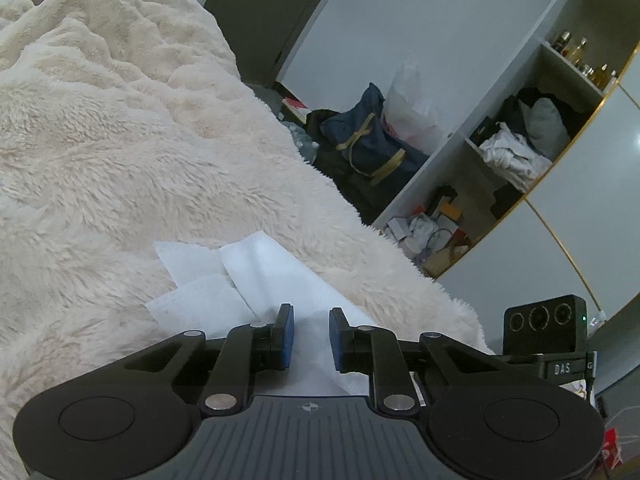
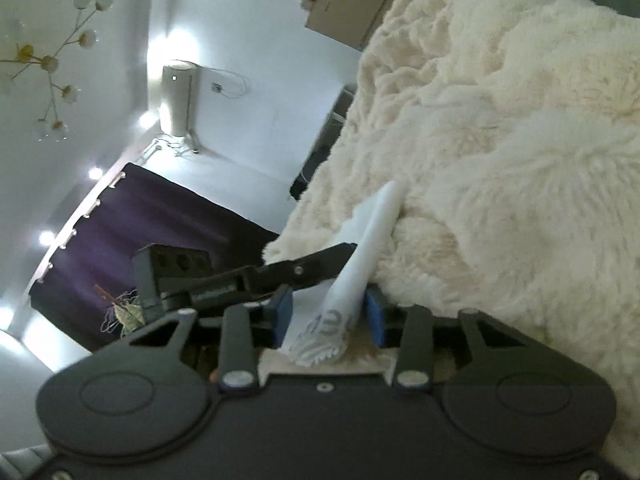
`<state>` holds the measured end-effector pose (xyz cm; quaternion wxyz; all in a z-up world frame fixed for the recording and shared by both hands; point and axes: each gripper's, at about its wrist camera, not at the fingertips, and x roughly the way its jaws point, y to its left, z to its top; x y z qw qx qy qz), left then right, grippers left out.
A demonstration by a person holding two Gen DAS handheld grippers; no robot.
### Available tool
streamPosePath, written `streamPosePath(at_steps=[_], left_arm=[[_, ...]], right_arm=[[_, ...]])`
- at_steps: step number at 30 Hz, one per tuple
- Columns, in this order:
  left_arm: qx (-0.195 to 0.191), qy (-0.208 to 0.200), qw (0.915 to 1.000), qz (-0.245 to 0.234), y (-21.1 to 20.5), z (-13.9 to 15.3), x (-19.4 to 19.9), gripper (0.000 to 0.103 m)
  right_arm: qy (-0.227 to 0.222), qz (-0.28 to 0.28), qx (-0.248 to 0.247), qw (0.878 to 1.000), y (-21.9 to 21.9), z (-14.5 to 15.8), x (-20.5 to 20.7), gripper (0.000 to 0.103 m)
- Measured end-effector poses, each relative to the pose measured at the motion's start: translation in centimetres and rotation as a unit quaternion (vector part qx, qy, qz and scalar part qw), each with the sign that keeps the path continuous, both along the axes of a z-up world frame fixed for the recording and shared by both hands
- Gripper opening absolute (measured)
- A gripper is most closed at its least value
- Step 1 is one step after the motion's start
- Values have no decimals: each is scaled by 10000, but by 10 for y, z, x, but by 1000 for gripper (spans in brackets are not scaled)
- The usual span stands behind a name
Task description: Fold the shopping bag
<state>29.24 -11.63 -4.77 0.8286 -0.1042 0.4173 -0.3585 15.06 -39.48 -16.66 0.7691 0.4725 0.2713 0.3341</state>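
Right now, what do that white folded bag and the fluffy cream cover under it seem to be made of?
The white folded shopping bag looks like thin non-woven fabric, possibly soft plastic: matte, faintly textured, holding creases. The fluffy cream cover looks like long-pile faux fur or plush fleece: shaggy fibres, soft rumpled folds, no sheen.

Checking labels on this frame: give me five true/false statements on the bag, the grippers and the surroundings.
1. The white shopping bag lies on a fluffy cream blanket. True.
2. The right gripper has a bunched part of the bag between its fingers. True.
3. The left gripper points at a bare wooden table. False: it points at the bag on the blanket.
4. Open shelves with clothes stand beside the bed. True.
5. The bag is black. False: it is white.
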Motion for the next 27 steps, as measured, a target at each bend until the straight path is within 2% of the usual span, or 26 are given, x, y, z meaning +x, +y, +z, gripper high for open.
streamPosePath(at_steps=[3,5,6,7,8,9,10,12,15,18,20,22,23,27], left_arm=[[-129,-6,9999,60,6,3,-1,18],[-236,-40,9997,88,10,7,-3,18],[-289,-57,9995,102,13,10,-4,18],[-343,-74,9993,115,15,12,-5,18],[-407,-97,9990,138,18,15,-5,18],[-530,-155,9982,212,25,22,-6,18],[-640,-209,9973,277,31,28,-6,18],[-782,-306,9959,336,40,37,-9,18],[-846,-378,9951,335,43,43,-12,18],[-788,-454,9955,279,40,47,-16,18],[-757,-446,9959,226,36,47,-16,18],[-688,-434,9966,140,30,46,-18,18],[-639,-427,9970,93,26,44,-18,18],[-369,-254,9990,-3,17,27,-12,18]], right_arm=[[-129,-323,-603,9976,5,14,-5,14],[-254,-413,-1006,9937,9,24,-8,12],[-397,-445,-1358,9889,13,32,-10,12],[-644,-518,-1962,9771,24,44,-15,11],[-921,-612,-2653,9578,38,55,-21,11],[-1193,-702,-3328,9328,52,67,-28,11],[-1380,-756,-3815,9109,65,74,-32,11],[-1630,-814,-4517,8734,89,81,-41,11],[-2091,-861,-5611,7963,138,83,-56,11],[-2363,-870,-6233,7404,168,80,-65,11],[-2499,-835,-6494,7134,184,77,-69,11],[-2598,-793,-6681,6927,196,74,-69,11],[-2667,-754,-6814,6774,205,71,-70,12],[-2888,-602,-7114,6379,224,60,-74,13]])
